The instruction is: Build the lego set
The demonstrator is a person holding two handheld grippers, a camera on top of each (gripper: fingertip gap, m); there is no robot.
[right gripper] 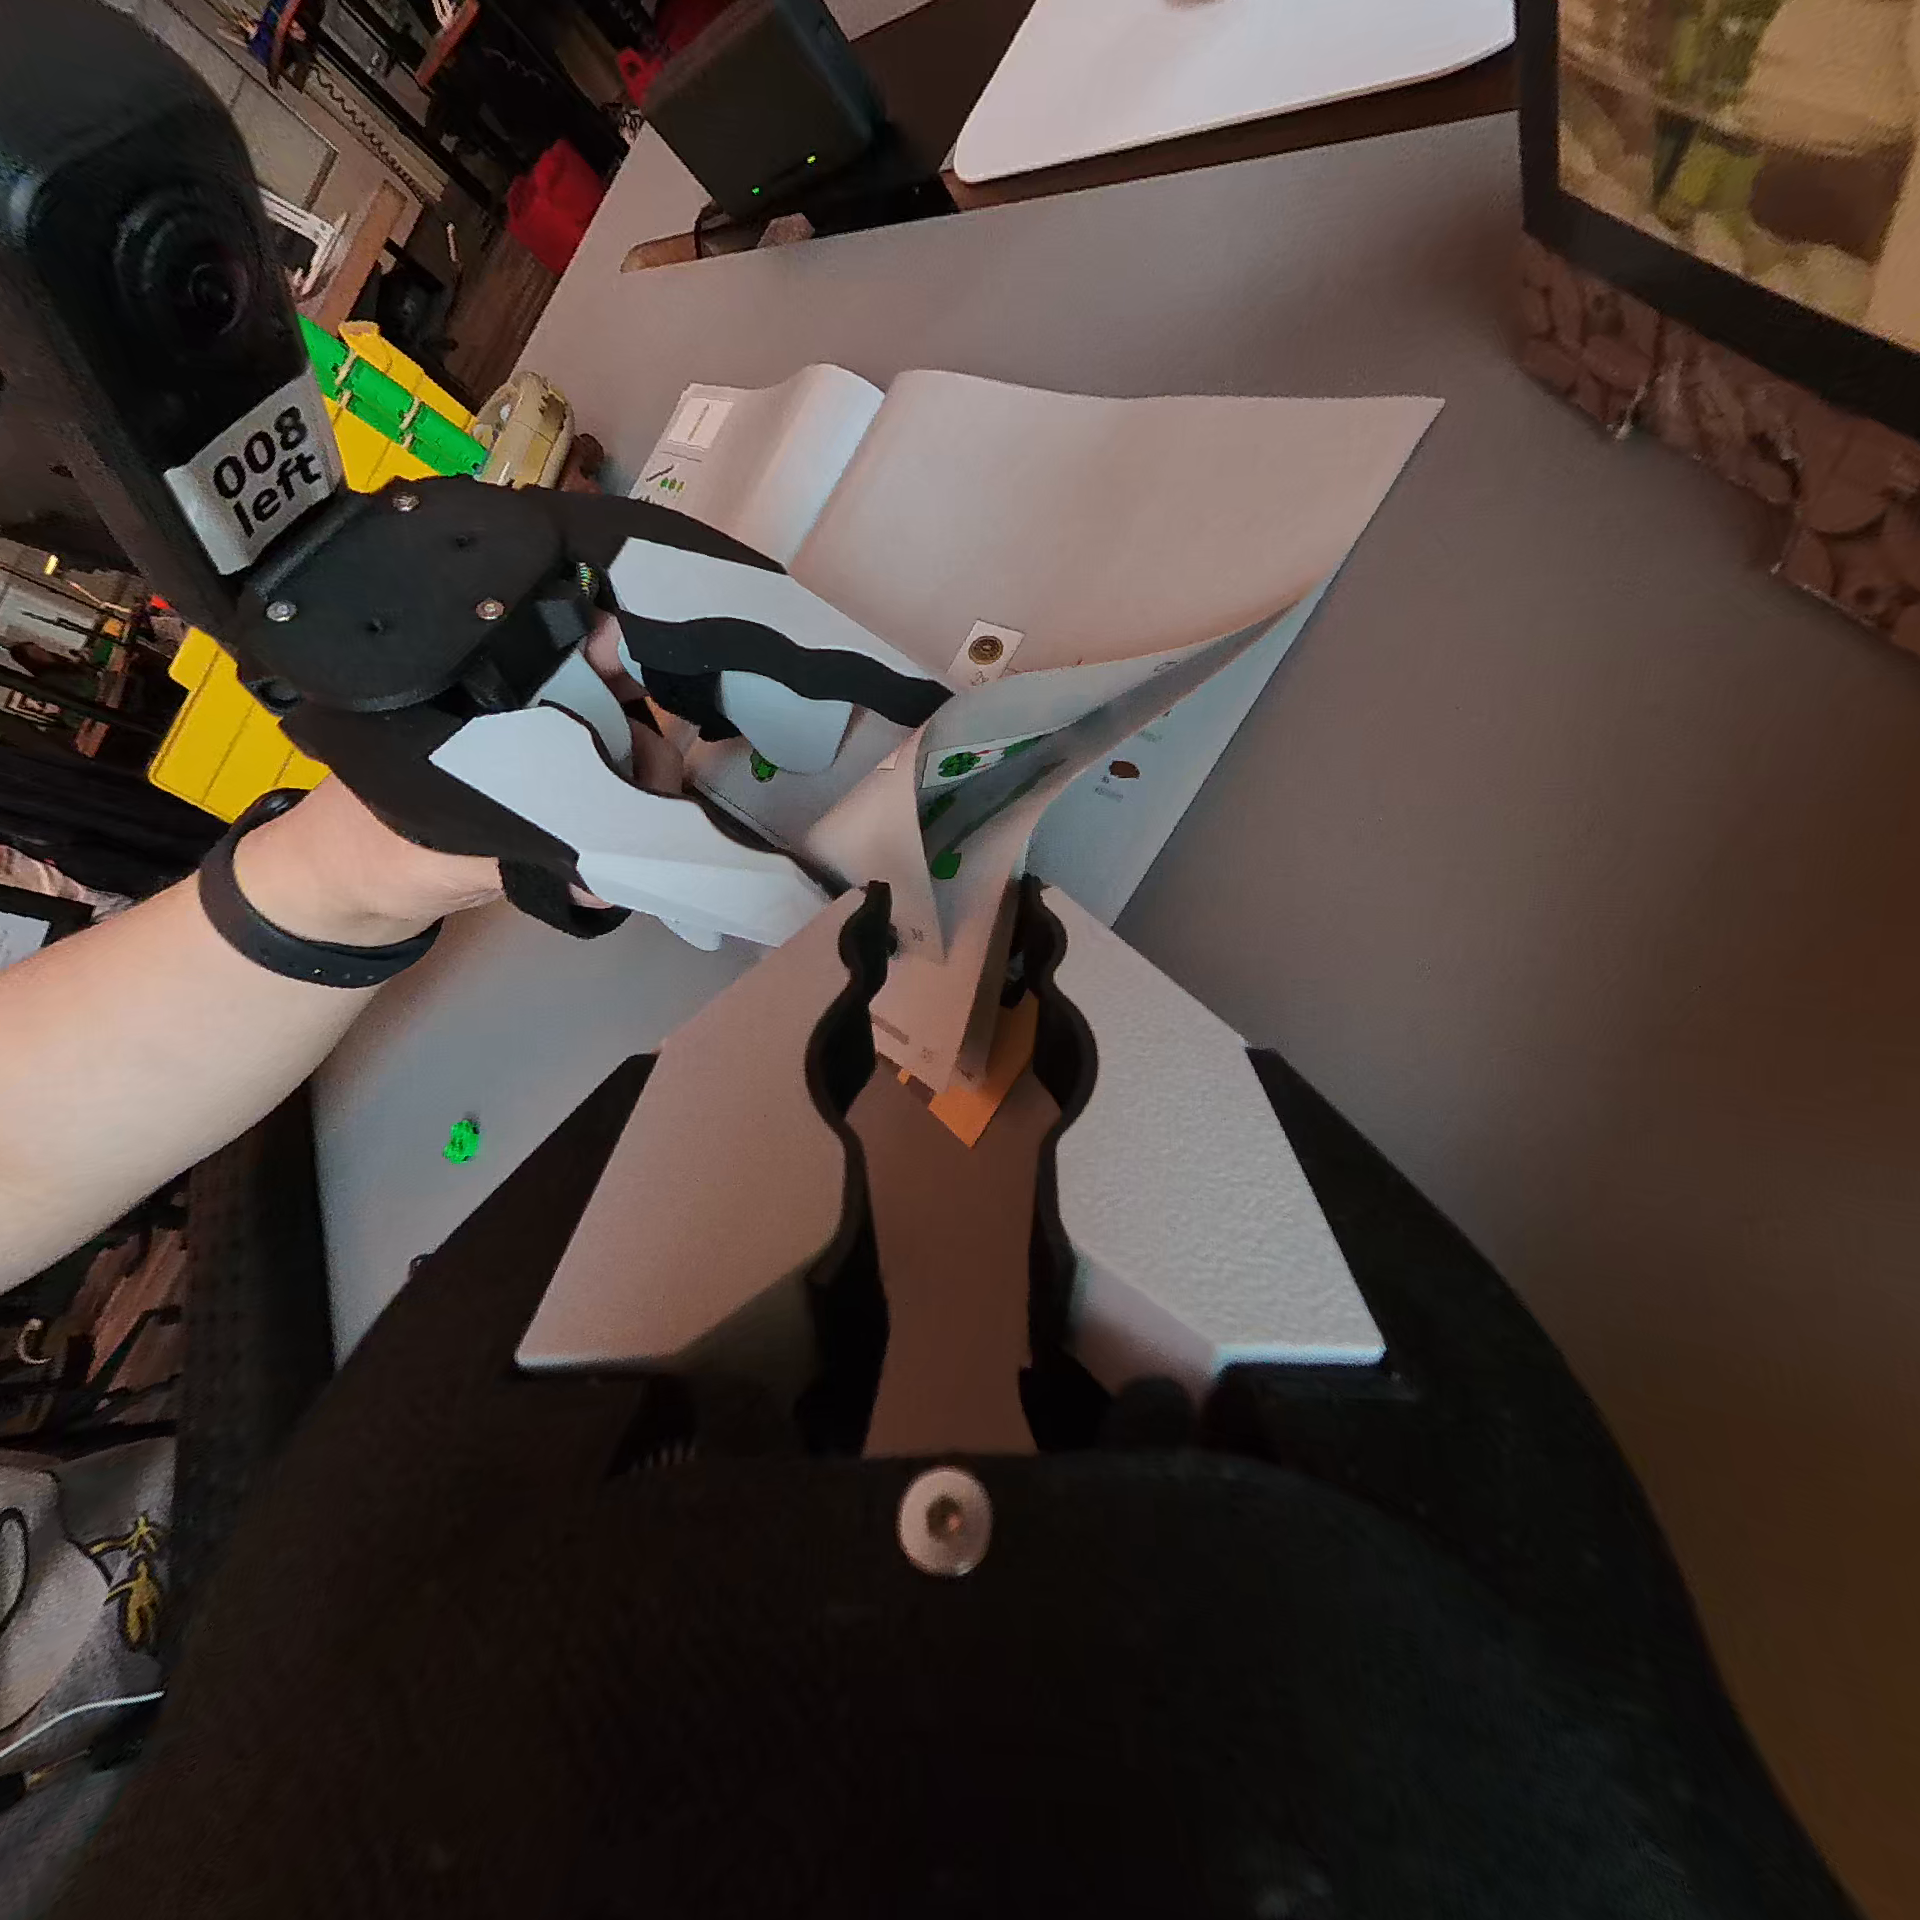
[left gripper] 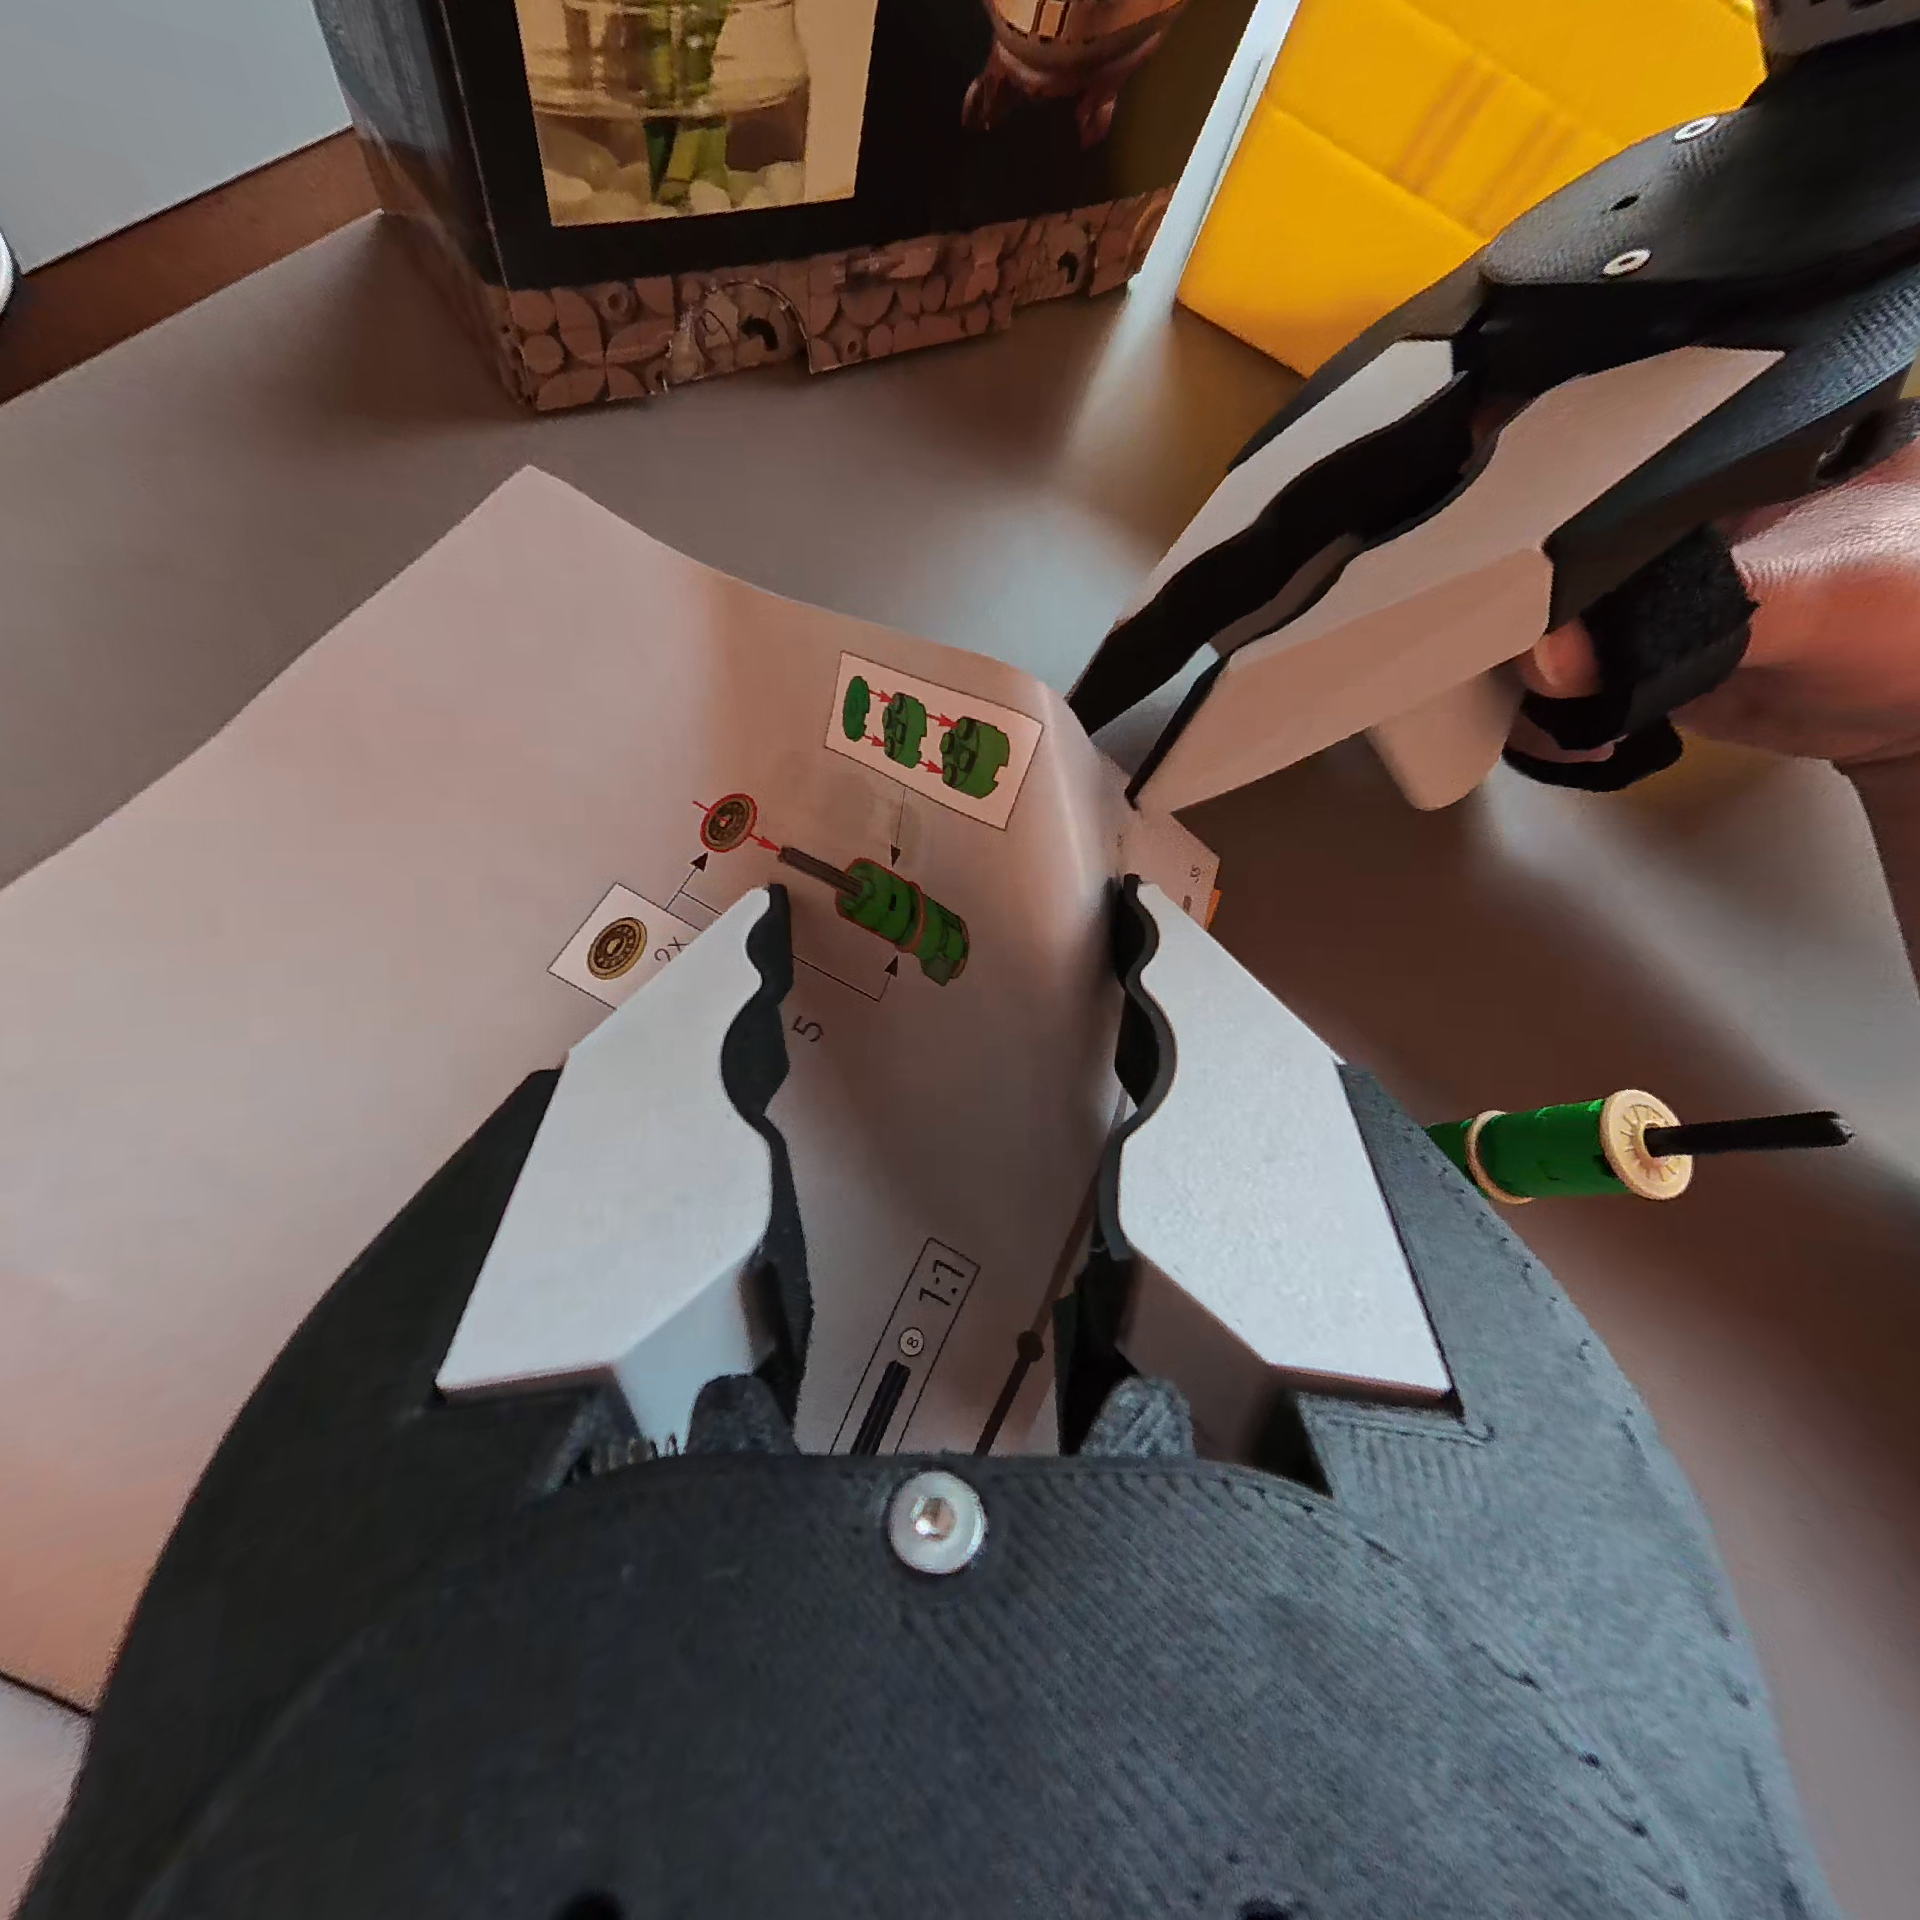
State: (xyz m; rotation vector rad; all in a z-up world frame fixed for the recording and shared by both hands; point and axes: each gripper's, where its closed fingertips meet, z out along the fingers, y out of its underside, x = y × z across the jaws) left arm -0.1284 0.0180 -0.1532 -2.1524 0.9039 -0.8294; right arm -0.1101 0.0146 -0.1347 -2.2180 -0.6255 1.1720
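An open instruction booklet (left gripper: 416, 831) lies on the grey table, showing green round bricks on a black axle. One page curls upward. My left gripper (left gripper: 951, 894) is open and empty, low over the booklet with the curled page between its fingers. My right gripper (right gripper: 953, 891) is shut on the lifted page's corner; it also shows in the left wrist view (left gripper: 1117, 758) at the upper right. A built piece (left gripper: 1558, 1143), green cylinders with tan discs on a black axle, lies on the table right of my left gripper. The booklet (right gripper: 1091, 499) and left gripper (right gripper: 883, 790) show in the right wrist view.
The set's dark box (left gripper: 779, 208) stands behind the booklet, with a yellow bin (left gripper: 1403, 187) to its right. A small loose green piece (right gripper: 460, 1140) lies on the table near the person's left forearm. A white board (right gripper: 1247, 73) lies on the far table. Both grippers' tips are close together, under 4 cm apart. The left tips stand about 9 centimetres off the built piece (left gripper: 1558, 1143).
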